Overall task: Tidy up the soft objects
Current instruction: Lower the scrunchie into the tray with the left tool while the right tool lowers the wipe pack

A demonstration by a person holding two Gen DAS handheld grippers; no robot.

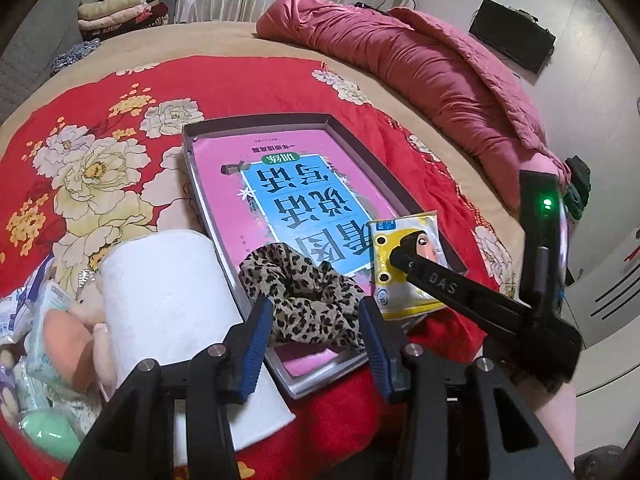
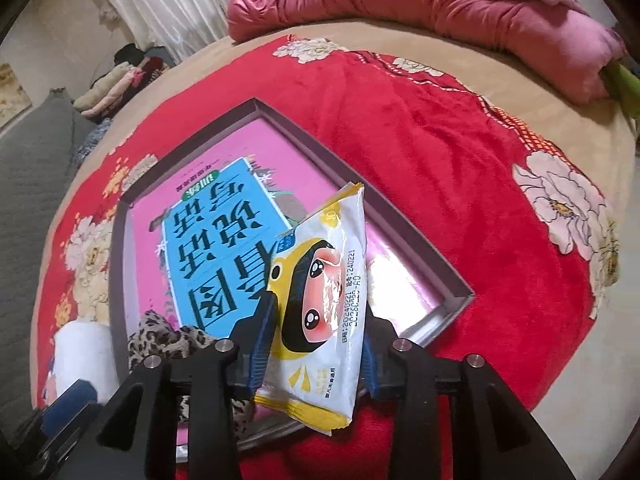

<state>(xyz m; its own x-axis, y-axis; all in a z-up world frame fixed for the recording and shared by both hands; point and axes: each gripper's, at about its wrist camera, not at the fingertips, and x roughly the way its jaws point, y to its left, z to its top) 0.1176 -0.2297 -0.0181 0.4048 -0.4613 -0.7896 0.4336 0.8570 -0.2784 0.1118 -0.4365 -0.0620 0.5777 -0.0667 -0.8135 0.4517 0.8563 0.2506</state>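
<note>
A shallow grey box lies on the red flowered blanket with a pink and blue book inside. A leopard-print scrunchie rests in the box's near end, between the blue pads of my left gripper, which stands open around it. A yellow and white wipes packet with a cartoon face sits between the fingers of my right gripper, whose jaws are apart and not pinching it. In the left wrist view the packet leans on the box's right rim under a black finger of the right gripper.
A white paper roll lies left of the box, beside a plush toy, tissue packs and a green egg-shaped thing. A rolled pink quilt fills the bed's far side. Folded clothes are stacked at the back left.
</note>
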